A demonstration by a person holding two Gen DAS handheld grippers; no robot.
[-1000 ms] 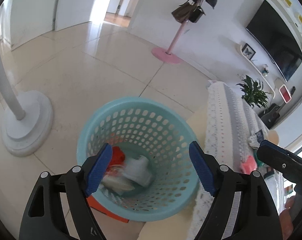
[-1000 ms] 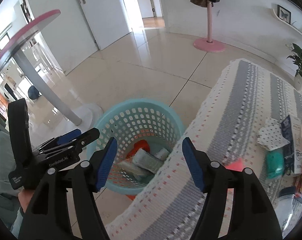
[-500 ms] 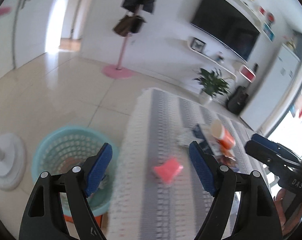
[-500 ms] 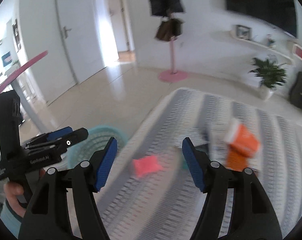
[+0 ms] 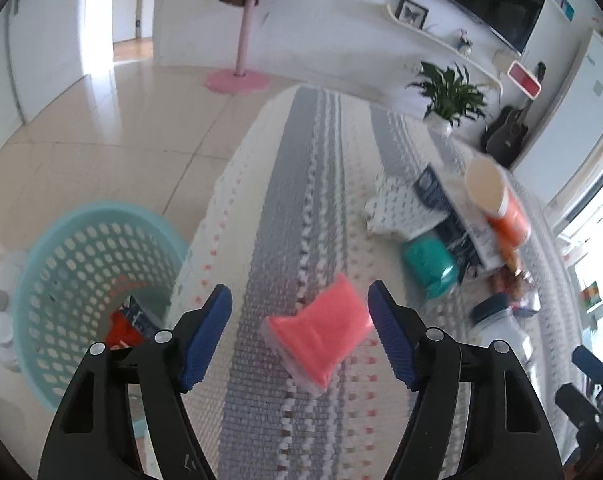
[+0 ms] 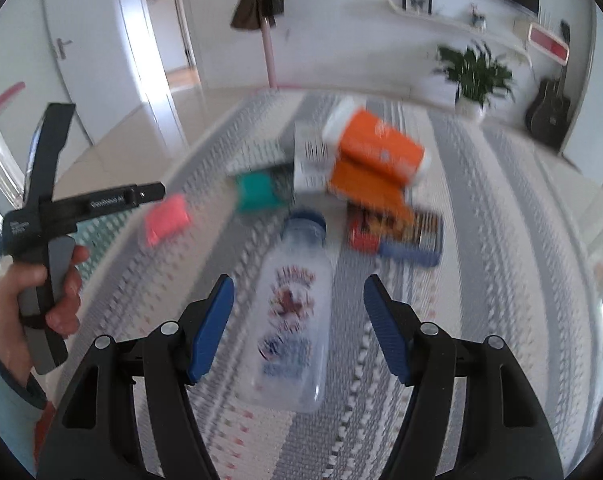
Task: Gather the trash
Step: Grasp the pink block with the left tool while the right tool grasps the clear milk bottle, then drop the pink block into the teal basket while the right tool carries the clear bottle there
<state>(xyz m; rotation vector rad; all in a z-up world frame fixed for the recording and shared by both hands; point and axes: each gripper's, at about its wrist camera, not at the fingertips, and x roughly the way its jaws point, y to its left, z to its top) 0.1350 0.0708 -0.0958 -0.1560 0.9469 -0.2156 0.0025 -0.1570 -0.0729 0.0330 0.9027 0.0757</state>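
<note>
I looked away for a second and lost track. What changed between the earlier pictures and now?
Both claws swung from the teal basket over the table. The left claw, closing, now frames the pink packet; the right claw frames the lying bottle. Nothing is gripped. The trash in the basket stays.

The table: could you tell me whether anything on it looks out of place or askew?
Yes. The bottle lies on its side on the striped cloth, and the orange cup is tipped over atop a pile of packets. A pink packet and a teal one lie loose nearby.
</note>
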